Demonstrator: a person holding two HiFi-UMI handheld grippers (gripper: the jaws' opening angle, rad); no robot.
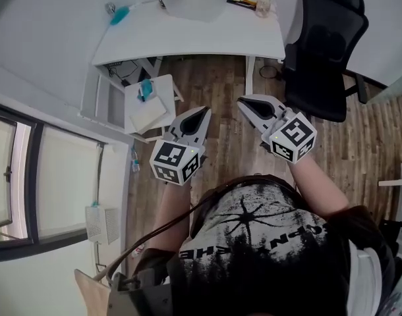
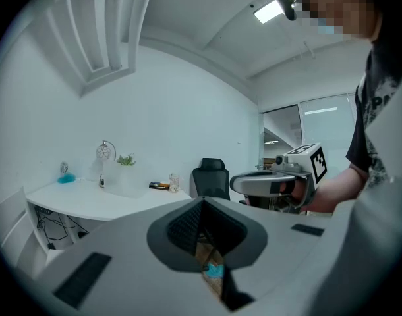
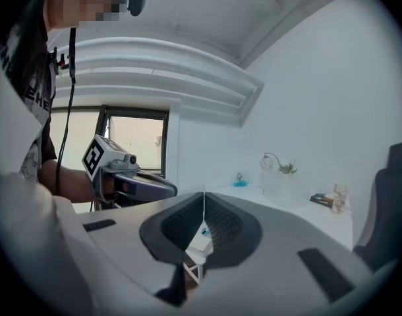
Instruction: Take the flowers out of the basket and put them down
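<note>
Well back from the desk (image 1: pixel 188 38), you've got the left gripper (image 1: pixel 204 111) and right gripper (image 1: pixel 244 102) both clamped shut on nothing, flowers (image 2: pixel 126 159) in the basket (image 2: pixel 125 180) at the desk's far edge: step looks like approach, so close in and open a jaw.

There are two grippers, a left gripper (image 1: pixel 201 115) and a right gripper (image 1: pixel 247 105), each with one marker cube. The room holds one white bench (image 1: pixel 201 35), one black office chair (image 1: pixel 323 58), one small white stool (image 1: pixel 155 114) and one window (image 1: pixel 6 176). The bench carries one glass (image 1: pixel 263 5), one dark flat stack (image 1: pixel 240 0), one green plant (image 2: pixel 126 159) and one blue thing (image 1: pixel 120 13).
</note>
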